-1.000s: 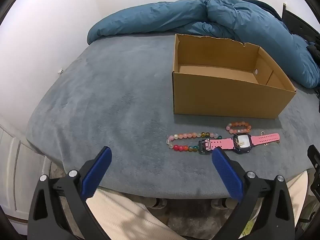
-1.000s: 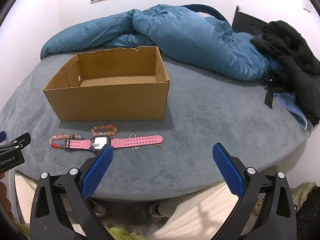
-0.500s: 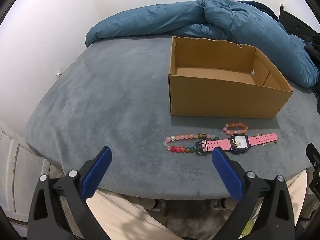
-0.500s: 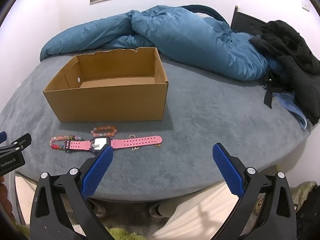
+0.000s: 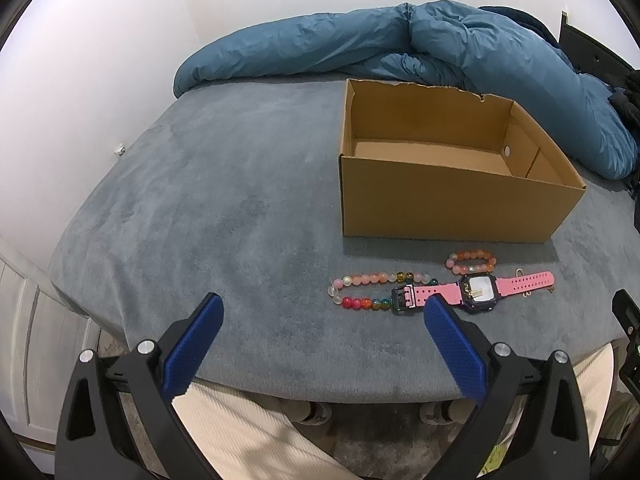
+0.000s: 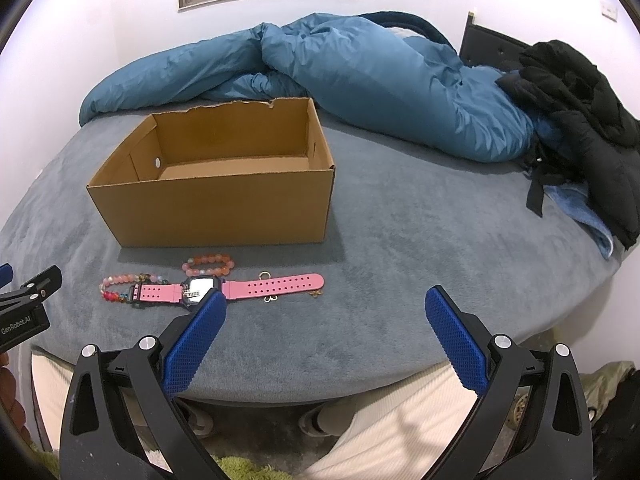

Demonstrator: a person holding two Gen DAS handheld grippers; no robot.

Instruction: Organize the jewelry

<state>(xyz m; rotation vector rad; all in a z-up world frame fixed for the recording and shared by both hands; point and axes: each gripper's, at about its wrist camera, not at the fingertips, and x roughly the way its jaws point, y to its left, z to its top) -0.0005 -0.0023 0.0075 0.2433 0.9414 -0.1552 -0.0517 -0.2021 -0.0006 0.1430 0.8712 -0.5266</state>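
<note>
A pink-strapped watch (image 5: 476, 290) (image 6: 224, 290) lies on the grey bed cover in front of an open, empty cardboard box (image 5: 448, 204) (image 6: 224, 208). A long multicoloured bead bracelet (image 5: 368, 290) (image 6: 120, 286) lies at the watch's buckle end. A small orange bead bracelet (image 5: 472, 262) (image 6: 208, 264) lies between watch and box. Thin gold pieces (image 6: 272, 298) lie by the strap. My left gripper (image 5: 322, 310) is open and empty, near the bed edge, left of the jewelry. My right gripper (image 6: 324, 306) is open and empty, right of the watch face.
A rumpled blue duvet (image 5: 400, 44) (image 6: 340, 76) lies behind the box. Black clothing (image 6: 580, 120) and a blue cloth (image 6: 588, 216) lie at the right of the bed. The bed's front edge (image 6: 320, 388) is just under both grippers. The left gripper's body (image 6: 24, 308) shows at the left.
Both grippers have risen and tilted slightly, so the box and jewelry sit lower in view. Nothing on the bed has moved. Both grippers stay open.
</note>
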